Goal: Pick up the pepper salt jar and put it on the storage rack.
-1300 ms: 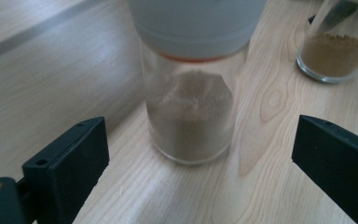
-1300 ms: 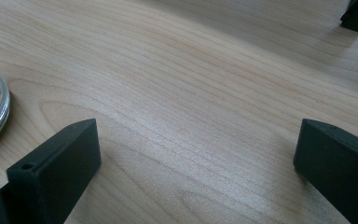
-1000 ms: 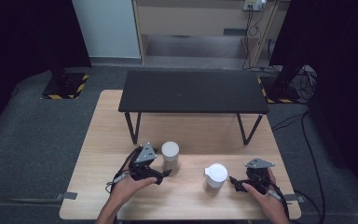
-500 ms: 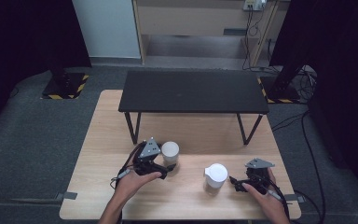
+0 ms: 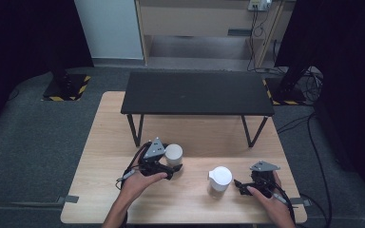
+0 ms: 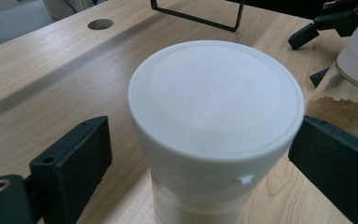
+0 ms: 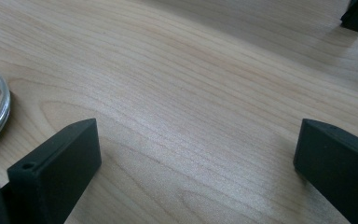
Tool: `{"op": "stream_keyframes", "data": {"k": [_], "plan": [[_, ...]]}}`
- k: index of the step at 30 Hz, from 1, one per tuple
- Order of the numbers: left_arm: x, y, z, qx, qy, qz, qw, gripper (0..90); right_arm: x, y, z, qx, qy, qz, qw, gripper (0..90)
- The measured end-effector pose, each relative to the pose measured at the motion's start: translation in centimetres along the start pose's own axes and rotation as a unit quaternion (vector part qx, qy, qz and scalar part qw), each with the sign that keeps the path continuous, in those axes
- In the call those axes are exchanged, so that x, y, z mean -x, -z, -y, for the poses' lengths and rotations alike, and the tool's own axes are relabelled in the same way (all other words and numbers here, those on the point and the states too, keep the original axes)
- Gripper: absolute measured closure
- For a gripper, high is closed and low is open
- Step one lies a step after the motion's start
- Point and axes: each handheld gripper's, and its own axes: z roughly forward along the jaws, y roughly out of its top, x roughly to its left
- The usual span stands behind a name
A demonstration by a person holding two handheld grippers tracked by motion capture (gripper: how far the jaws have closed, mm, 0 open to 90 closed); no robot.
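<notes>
Your left tongs (image 6: 200, 154) straddle the white-lidded jar (image 6: 214, 126) on the tabletop (image 5: 190, 199); their jaws have just been closing, one pad at the lid's edge, the other short of it. Your right tongs (image 7: 196, 163) gape wide over bare wood, beside the second jar (image 5: 219, 178).

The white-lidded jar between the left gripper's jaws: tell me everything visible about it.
The jar stands upright on the wooden table, in front of the black bench. A round, flat-topped white lid, plastic by its look, with faint raised lettering and a small arrow mark on its rim, caps a clear body below. The left gripper straddles the lid: one jaw meets the rim, the other stands clear. Its jaws have just been closing. Contents cannot be made out.
</notes>
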Motion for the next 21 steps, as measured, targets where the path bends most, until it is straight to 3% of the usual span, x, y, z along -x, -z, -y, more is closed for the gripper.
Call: {"op": "stream_keyframes", "data": {"k": [9, 14, 21], "plan": [[-0.3, -0.1, 0.3, 0.003, 0.002, 0.008, 1.0, 18.6, 0.1, 0.0, 0.0, 0.0, 0.001, -0.001, 1.0, 1.5], [-0.4, -0.1, 0.5, 0.01, 0.002, 0.013, 0.9999, 30.9, 0.1, 0.0, 0.0, 0.0, 0.001, -0.001, 1.0, 1.5], [-0.6, 0.1, 0.9, 0.017, 0.008, 0.017, 0.9997, 33.1, 0.1, 0.0, 0.0, 0.0, 0.001, -0.001, 1.0, 1.4]]}}
